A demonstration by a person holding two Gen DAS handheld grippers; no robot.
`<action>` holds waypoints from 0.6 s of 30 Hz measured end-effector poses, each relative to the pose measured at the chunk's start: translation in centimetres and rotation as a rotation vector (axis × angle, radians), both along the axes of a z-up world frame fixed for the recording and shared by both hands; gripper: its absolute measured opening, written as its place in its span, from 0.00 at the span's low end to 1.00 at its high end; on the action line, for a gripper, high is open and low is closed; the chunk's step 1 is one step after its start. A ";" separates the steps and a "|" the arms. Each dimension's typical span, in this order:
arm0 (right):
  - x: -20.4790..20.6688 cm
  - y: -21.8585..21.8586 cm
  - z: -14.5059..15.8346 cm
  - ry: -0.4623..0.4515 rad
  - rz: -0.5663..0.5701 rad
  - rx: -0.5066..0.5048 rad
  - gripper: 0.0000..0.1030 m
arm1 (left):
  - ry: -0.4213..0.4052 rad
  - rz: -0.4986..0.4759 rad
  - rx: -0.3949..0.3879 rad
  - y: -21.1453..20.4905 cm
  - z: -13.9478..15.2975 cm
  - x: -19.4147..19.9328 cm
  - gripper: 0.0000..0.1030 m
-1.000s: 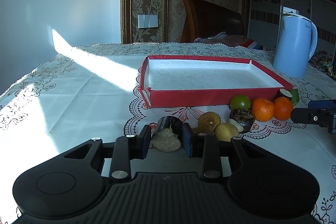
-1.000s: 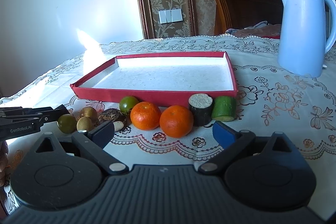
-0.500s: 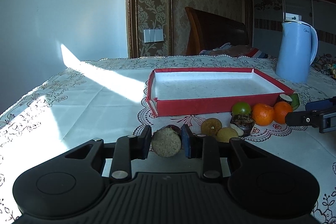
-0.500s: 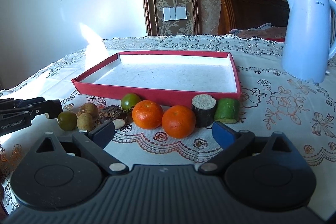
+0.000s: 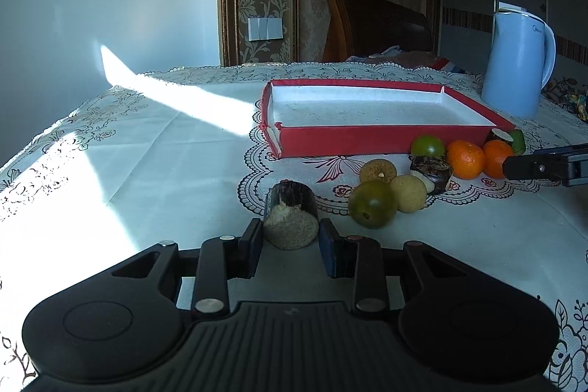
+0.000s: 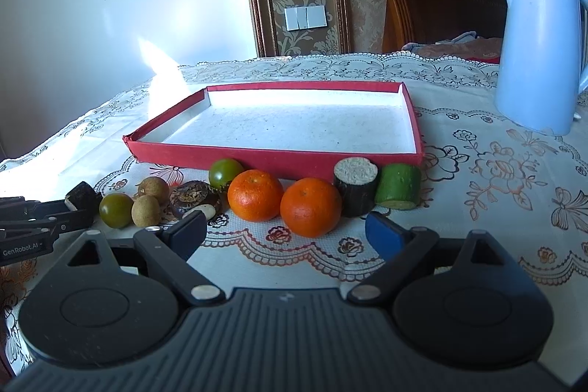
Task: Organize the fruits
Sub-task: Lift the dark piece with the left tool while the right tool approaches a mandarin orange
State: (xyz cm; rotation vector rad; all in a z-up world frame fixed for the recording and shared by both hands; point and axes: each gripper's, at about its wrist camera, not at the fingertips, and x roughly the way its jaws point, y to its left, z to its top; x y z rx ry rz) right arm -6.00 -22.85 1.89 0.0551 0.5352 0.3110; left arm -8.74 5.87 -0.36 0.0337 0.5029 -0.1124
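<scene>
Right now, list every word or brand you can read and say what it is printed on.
"Midea": on the blue kettle, near its top.
"GenRobot.AI": on the side of the left tongs, seen from the right wrist.
The kettle's logo in the left wrist view is too blurred to read.

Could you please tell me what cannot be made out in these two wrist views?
- Green cut piece: left wrist view, mostly hidden behind the dark stalk piece and an orange.
- Kettle handle: right wrist view, cut off by the right edge.
- White bit beside the brown fruit: right wrist view, partly covered by a finger of the right gripper; too little shows to identify.
</scene>
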 end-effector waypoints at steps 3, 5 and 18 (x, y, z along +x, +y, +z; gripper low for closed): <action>-0.1 0.1 0.0 0.000 0.004 -0.008 0.90 | 0.007 0.015 -0.009 0.2 0.2 0.2 0.31; 0.0 0.3 0.1 0.000 0.004 -0.020 0.90 | 0.015 0.026 -0.014 0.2 0.3 0.5 0.31; 2.2 0.8 -0.2 0.053 -0.007 -0.041 0.62 | 0.009 0.021 -0.024 -0.6 0.2 0.5 0.31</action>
